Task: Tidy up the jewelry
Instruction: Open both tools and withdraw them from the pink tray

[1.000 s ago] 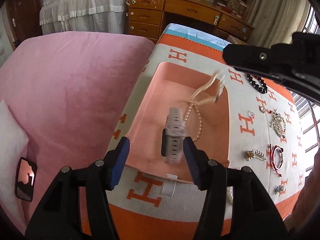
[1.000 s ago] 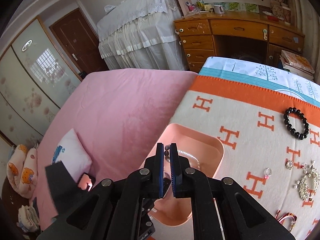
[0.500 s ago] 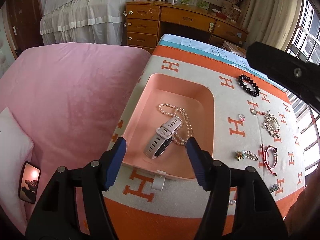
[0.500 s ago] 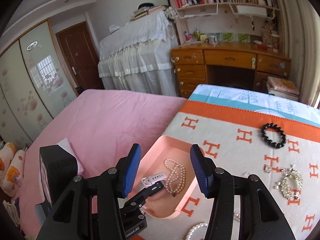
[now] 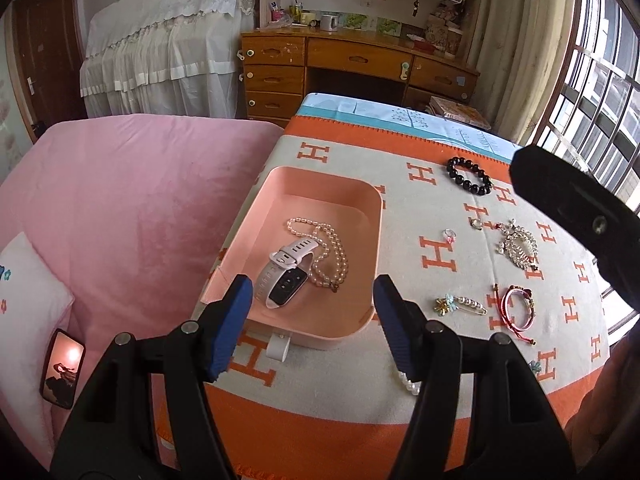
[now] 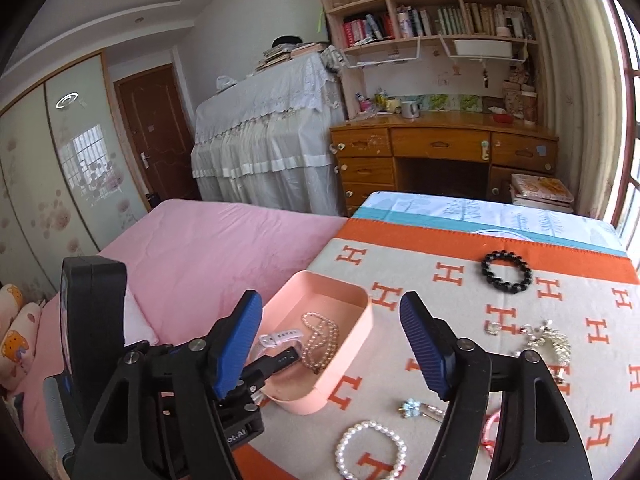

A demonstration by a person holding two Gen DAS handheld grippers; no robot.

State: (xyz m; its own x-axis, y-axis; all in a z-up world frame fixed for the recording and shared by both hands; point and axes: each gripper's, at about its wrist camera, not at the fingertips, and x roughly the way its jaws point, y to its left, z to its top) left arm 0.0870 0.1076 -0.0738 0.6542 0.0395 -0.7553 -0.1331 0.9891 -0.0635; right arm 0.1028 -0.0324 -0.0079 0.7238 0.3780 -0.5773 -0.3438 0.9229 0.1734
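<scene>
A pink tray point(image 5: 362, 196) point(image 6: 352, 344) sits on an orange and cream H-patterned blanket. In it lie a white smartwatch point(image 5: 286, 276) point(image 6: 278, 338) and a pearl necklace point(image 5: 332, 252) point(image 6: 320, 340). On the blanket lie a black bead bracelet point(image 5: 469, 176) point(image 6: 506, 272), a rhinestone brooch point(image 5: 518, 246), rings, a flower pin point(image 5: 456, 304), a red cord bracelet point(image 5: 518, 312) and a white pearl bracelet point(image 6: 370, 450). My left gripper point(image 5: 312, 324) is open and empty above the tray's near edge. My right gripper point(image 6: 332, 344) is open and empty above the blanket.
A pink bed point(image 5: 120, 200) lies left of the blanket, with a phone point(image 5: 62, 368) and a white pillow on it. A wooden desk point(image 5: 340, 68) and a cloth-covered piece of furniture stand at the back. A window is at the right.
The right gripper opened and let the pearl necklace fall into the tray. Both grippers pulled back and up from the tray. The watch now lies flat in the tray.
</scene>
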